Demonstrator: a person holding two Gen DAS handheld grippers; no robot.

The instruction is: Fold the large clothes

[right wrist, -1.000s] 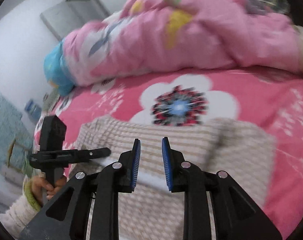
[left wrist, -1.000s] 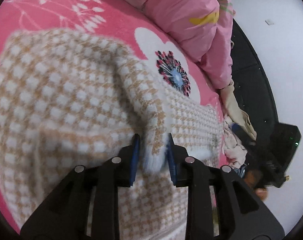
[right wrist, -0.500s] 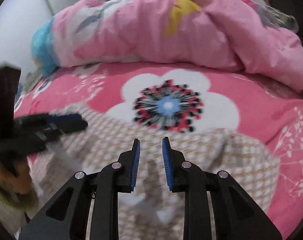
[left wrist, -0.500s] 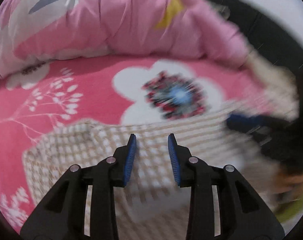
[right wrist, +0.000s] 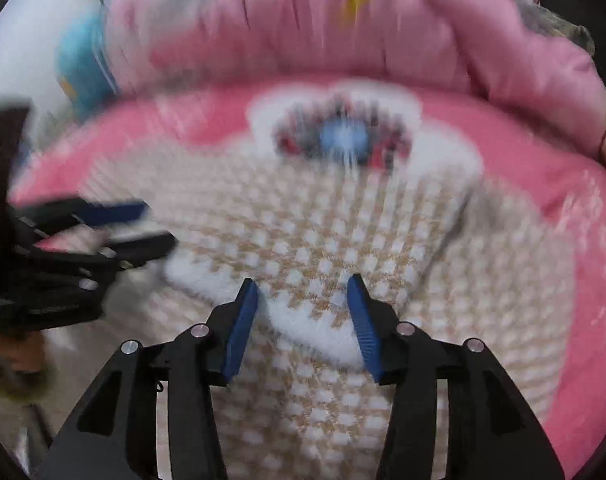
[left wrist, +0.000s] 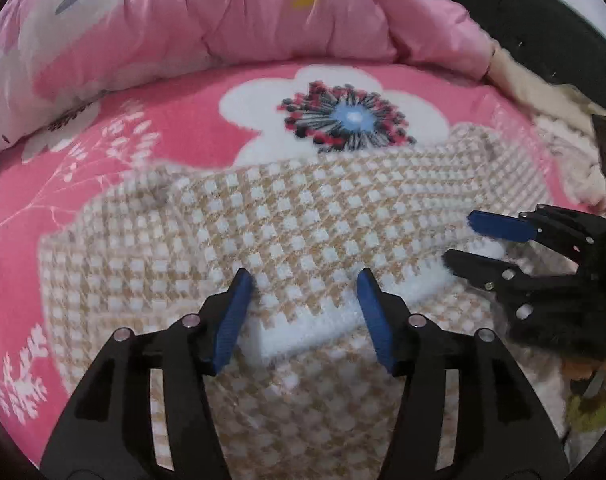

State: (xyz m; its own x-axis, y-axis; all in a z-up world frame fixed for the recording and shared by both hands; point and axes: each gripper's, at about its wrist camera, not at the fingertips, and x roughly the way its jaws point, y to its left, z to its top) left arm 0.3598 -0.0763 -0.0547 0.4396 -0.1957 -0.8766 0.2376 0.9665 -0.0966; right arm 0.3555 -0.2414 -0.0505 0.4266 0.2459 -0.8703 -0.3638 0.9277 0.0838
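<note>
A beige and white checked garment (left wrist: 303, 216) lies folded on the pink flowered bed sheet (left wrist: 115, 120). A white-edged flap of it lies on top. My left gripper (left wrist: 305, 280) is open just above that flap's white edge. My right gripper (right wrist: 303, 288) is open over the same edge from the other side; this view is blurred. The garment fills the right wrist view (right wrist: 323, 240). Each gripper shows in the other's view, the right one (left wrist: 467, 236) at the flap's right end, the left one (right wrist: 155, 226) at the left end. Neither holds cloth.
A rumpled pink quilt (left wrist: 263, 12) lies along the far side of the bed, also in the right wrist view (right wrist: 343, 32). Cream cloth (left wrist: 543, 96) is heaped at the right bed edge. A blue bundle (right wrist: 83, 68) lies at the far left.
My left gripper let go of the white-edged flap and both grippers opened wide. The flap now lies flat on the garment. Both cameras swung to face the quilt.
</note>
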